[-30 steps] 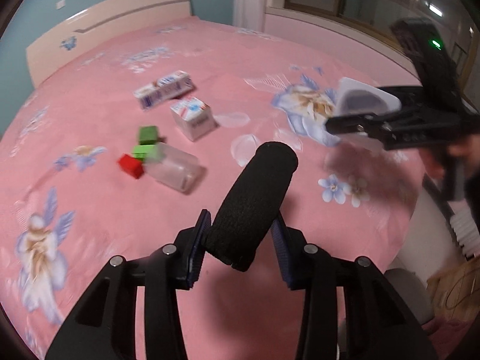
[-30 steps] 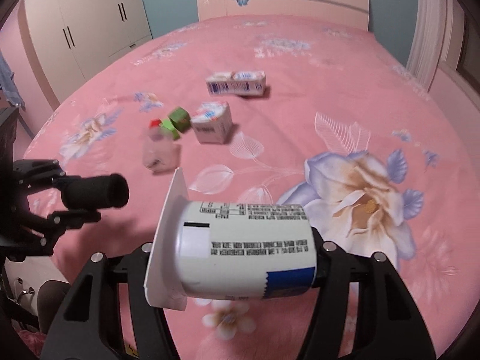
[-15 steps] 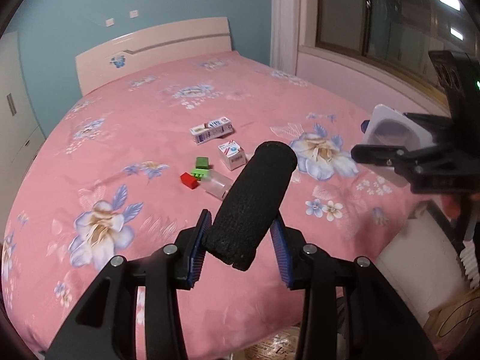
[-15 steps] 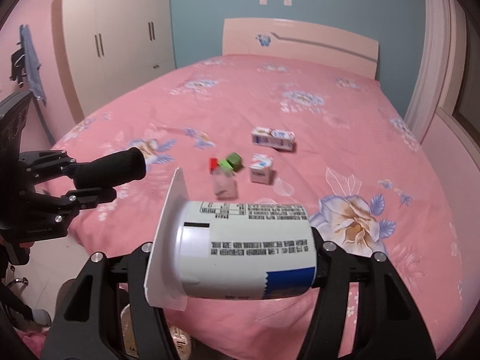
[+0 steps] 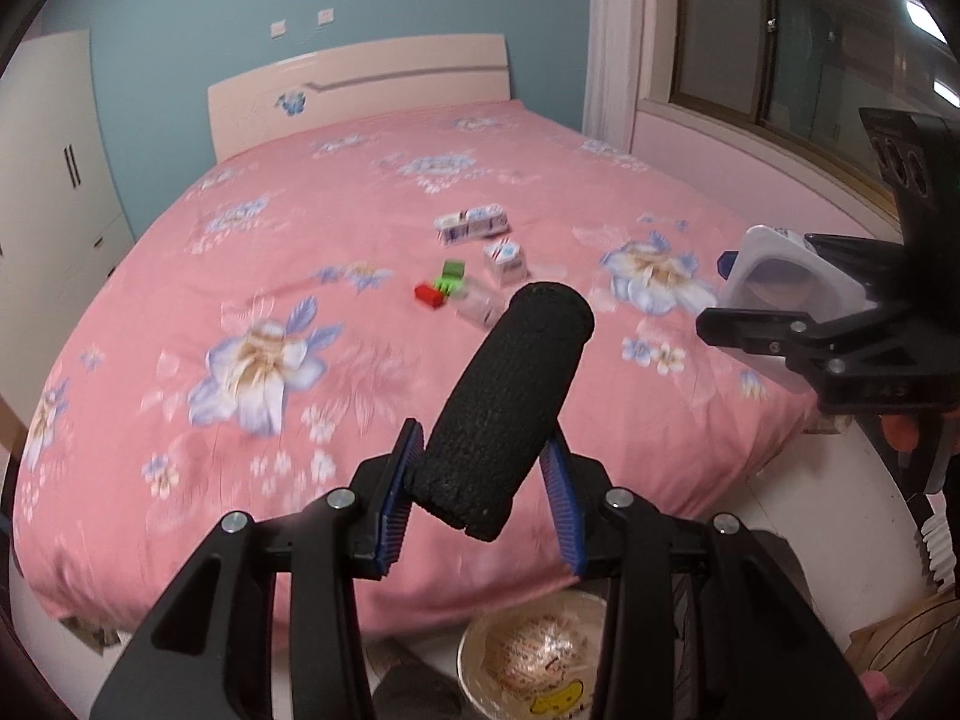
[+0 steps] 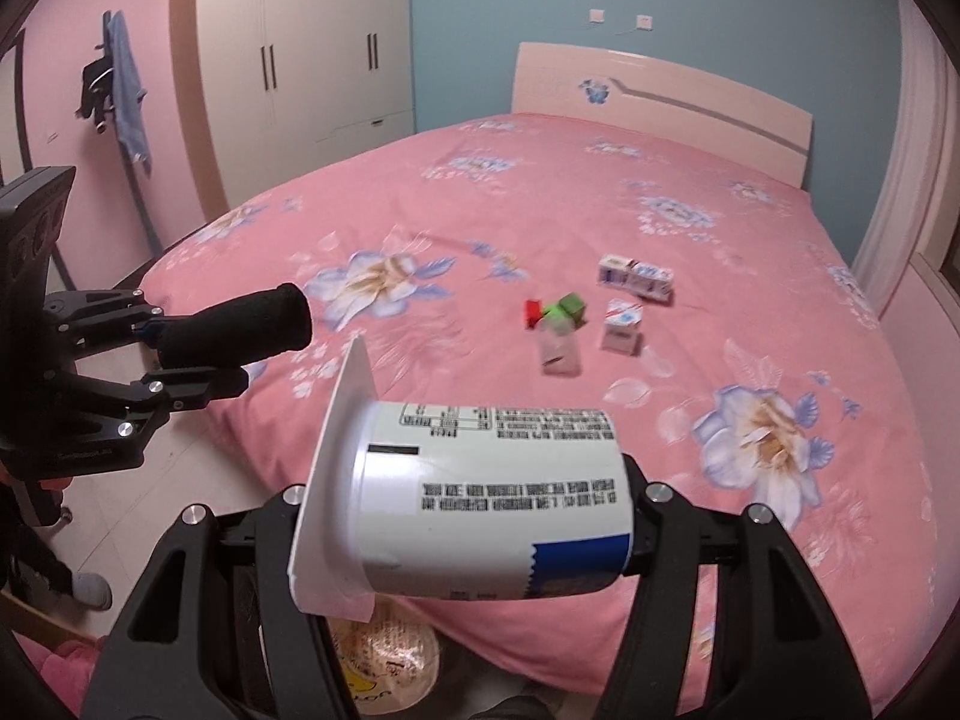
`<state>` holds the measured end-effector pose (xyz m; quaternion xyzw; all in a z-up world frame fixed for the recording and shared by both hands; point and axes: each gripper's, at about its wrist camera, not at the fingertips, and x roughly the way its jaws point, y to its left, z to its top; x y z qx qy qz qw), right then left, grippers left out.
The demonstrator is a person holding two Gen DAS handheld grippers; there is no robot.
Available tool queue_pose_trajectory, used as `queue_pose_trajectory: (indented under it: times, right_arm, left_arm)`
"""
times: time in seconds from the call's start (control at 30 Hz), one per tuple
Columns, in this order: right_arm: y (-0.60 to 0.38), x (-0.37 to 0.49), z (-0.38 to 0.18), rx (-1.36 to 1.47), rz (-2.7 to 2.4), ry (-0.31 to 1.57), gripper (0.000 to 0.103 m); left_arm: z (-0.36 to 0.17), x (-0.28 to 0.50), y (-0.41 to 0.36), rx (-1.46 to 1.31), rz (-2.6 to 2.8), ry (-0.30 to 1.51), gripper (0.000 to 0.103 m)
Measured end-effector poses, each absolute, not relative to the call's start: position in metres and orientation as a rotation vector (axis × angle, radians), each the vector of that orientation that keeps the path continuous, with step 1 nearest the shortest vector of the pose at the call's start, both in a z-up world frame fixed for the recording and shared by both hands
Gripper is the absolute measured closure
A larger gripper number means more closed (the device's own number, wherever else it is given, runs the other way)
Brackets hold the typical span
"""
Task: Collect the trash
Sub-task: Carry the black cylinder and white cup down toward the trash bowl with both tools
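A black foam tube (image 5: 507, 414) is clamped between the pads of the left gripper (image 5: 480, 504), sticking up and forward. A white cup (image 6: 480, 498) is gripped sideways in the right gripper (image 6: 462, 534). Both are held above a bowl (image 5: 528, 654) on the floor, before the bed (image 5: 360, 276).

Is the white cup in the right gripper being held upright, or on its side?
On its side. The white cup lies crosswise between the right gripper's jaws, its flat rim flange pointing left and its printed text running sideways.
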<state>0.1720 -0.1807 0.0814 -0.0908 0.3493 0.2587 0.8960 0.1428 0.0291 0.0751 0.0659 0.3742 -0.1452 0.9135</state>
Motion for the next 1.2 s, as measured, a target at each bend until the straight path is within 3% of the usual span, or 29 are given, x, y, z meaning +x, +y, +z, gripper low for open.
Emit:
queue_pose_trajectory:
  times: [1.2]
  right_arm:
    - [-0.128, 0.110, -0.202, -0.187, 0.624, 1.279, 0.041]
  left_arm:
    - [-0.189, 0.091, 0.031, 0.048, -0.281, 1.307, 0.061]
